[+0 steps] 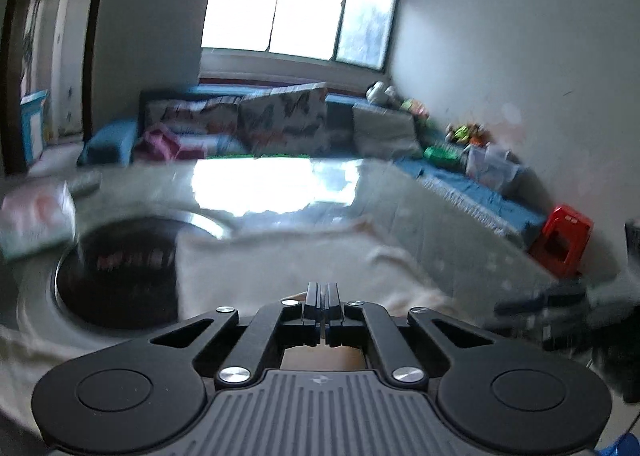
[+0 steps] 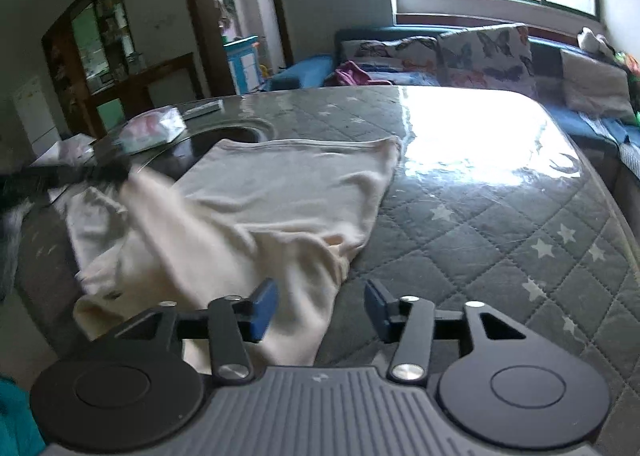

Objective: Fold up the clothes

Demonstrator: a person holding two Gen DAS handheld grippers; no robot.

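Observation:
A cream garment [image 2: 280,184] lies spread on the quilted grey table [image 2: 500,236]. Its near left corner is lifted off the surface. In the right wrist view my left gripper [image 2: 108,176] shows as a dark blur at the left, with that raised corner in it. In its own view the left gripper [image 1: 323,296] has its jaws together above the garment [image 1: 280,264]. My right gripper [image 2: 320,310] stands open over the garment's near edge. Cloth lies under its left blue pad [image 2: 264,310], and neither pad presses on it. It shows as a blur at the right [image 1: 552,304].
A dark round recess [image 2: 236,134] sits in the table behind the garment, with a plastic packet [image 2: 148,128] and a remote [image 2: 202,109] beside it. A blue sofa with butterfly cushions [image 2: 480,52] runs behind. A red stool [image 1: 560,240] stands at the right.

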